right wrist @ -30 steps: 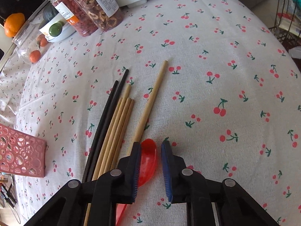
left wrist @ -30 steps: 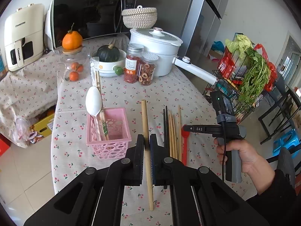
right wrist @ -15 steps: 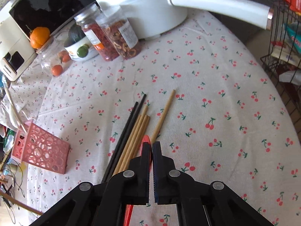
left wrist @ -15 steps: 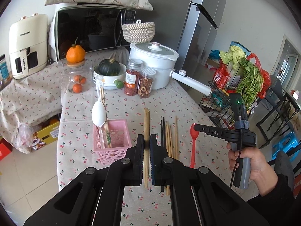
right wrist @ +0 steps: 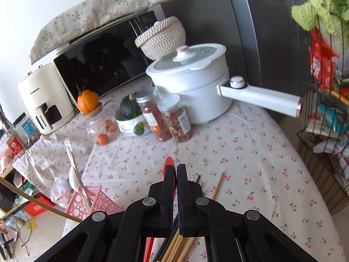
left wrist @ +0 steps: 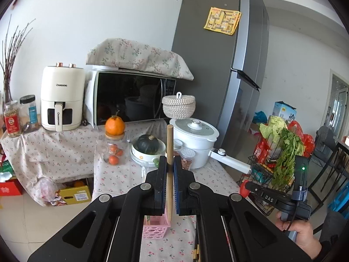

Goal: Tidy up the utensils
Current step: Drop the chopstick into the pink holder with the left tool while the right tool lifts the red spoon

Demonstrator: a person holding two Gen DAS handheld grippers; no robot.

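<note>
My left gripper (left wrist: 170, 167) is shut on a long wooden stick (left wrist: 170, 144), held upright with its lower end over the pink basket (left wrist: 156, 229). My right gripper (right wrist: 176, 171) is shut on a red spoon (right wrist: 168, 163), lifted above the table; it also shows in the left wrist view (left wrist: 243, 190). The pink basket (right wrist: 96, 200) holds a white spoon (right wrist: 73, 178) and a stick. Bamboo and black chopsticks (right wrist: 181, 246) lie on the cherry-print tablecloth (right wrist: 240, 152) under my right gripper. The wooden stick crosses the right wrist view's left edge (right wrist: 32, 200).
At the table's back stand a white pot with a long handle (right wrist: 192, 80), two jars (right wrist: 172, 118), a bowl with a squash (right wrist: 130, 118) and a fruit jar with an orange on top (right wrist: 96, 118). A microwave (left wrist: 130, 98) and air fryer (left wrist: 62, 100) sit behind. A wire rack of vegetables (left wrist: 281, 152) stands right.
Both grippers rose from the table. The left tilted the wooden stick upright above the basket. The right lifted the red spoon clear of the chopsticks.
</note>
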